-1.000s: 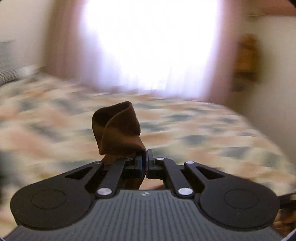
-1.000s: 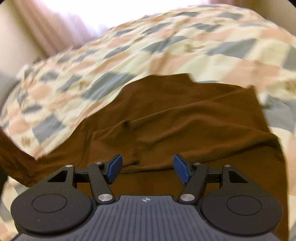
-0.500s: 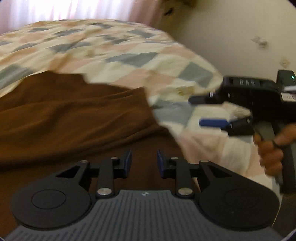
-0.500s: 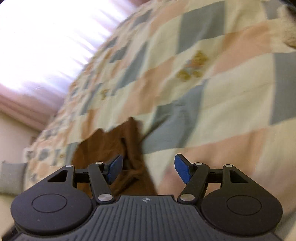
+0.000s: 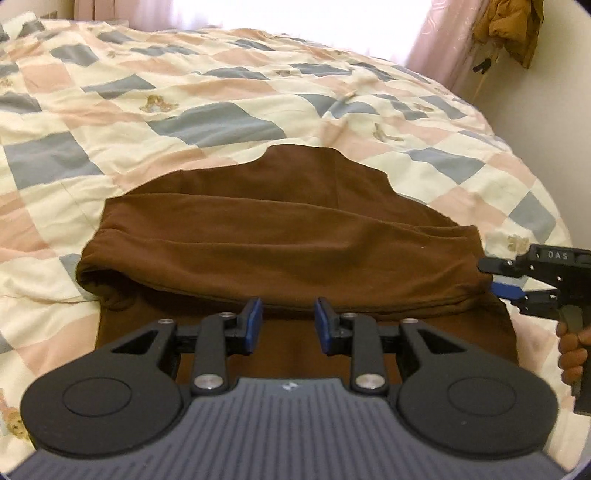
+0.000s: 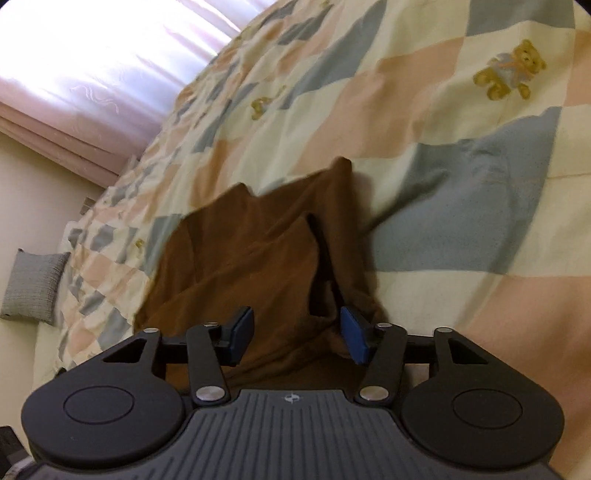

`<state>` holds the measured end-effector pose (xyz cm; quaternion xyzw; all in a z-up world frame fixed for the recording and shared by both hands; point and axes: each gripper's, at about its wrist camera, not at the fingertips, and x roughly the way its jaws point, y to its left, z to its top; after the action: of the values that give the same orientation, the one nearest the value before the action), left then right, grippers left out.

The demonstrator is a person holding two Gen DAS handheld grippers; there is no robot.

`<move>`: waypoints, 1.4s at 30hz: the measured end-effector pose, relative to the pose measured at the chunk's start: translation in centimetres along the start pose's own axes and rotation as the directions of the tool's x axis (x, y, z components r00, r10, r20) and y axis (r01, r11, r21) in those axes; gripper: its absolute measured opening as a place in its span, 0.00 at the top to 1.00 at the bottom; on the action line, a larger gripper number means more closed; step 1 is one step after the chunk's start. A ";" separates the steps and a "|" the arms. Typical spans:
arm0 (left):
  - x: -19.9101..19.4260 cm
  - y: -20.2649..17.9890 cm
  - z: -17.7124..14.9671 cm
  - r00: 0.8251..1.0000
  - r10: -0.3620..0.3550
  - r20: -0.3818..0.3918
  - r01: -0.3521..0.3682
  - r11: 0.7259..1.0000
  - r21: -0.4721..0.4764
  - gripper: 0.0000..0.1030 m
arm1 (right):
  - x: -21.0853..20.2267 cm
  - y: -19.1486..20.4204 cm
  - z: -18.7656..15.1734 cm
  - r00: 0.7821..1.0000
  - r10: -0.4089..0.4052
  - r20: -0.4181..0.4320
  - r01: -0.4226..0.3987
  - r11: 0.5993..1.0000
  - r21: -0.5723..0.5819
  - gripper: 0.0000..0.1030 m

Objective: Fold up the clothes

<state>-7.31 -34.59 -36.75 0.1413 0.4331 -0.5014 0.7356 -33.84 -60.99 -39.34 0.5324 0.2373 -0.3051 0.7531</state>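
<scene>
A brown garment (image 5: 280, 236) lies on the patchwork quilt (image 5: 184, 92), its far part folded over toward me in a long roll. My left gripper (image 5: 288, 325) hovers over the near fold edge, open by a narrow gap with nothing between its blue pads. My right gripper (image 5: 493, 277) comes in from the right, held by a hand (image 5: 572, 350), with its tips at the garment's right edge. In the right wrist view, the right gripper (image 6: 297, 332) has its jaws closing. A bunched corner of the garment (image 6: 251, 258) sits between them, not pinched.
The quilt (image 6: 461, 166) spreads far on all sides of the garment. A grey pillow (image 6: 33, 288) leans by the wall at the far left. Pink curtains (image 6: 92, 74) hang behind the bed. A mustard garment (image 5: 509, 26) hangs at the top right beside the wall.
The left gripper let go of the brown cloth corner it held up, opened, and sank over the folded garment. The right gripper swung to the garment's right edge and its jaws narrowed.
</scene>
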 end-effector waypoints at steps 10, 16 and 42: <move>0.8 4.7 1.9 1.000 -0.004 0.024 0.005 0.999 -0.036 0.74 | 1.4 1.9 0.3 0.996 -0.054 0.074 0.053 0.998 0.024 0.90; -0.9 8.2 4.3 0.995 0.005 0.102 0.006 0.995 -0.102 0.74 | -4.5 7.9 0.7 0.951 0.089 0.297 0.000 0.958 -0.286 0.91; 6.7 11.7 8.7 0.997 -0.060 0.041 0.064 0.993 -0.100 0.92 | -7.4 3.0 0.8 0.932 -0.184 0.313 0.253 0.948 -0.194 0.91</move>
<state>7.87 -38.98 -39.56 0.0809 0.4480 -0.5042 0.7339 -36.86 -59.47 -32.12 0.3605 0.2160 -0.4327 0.7976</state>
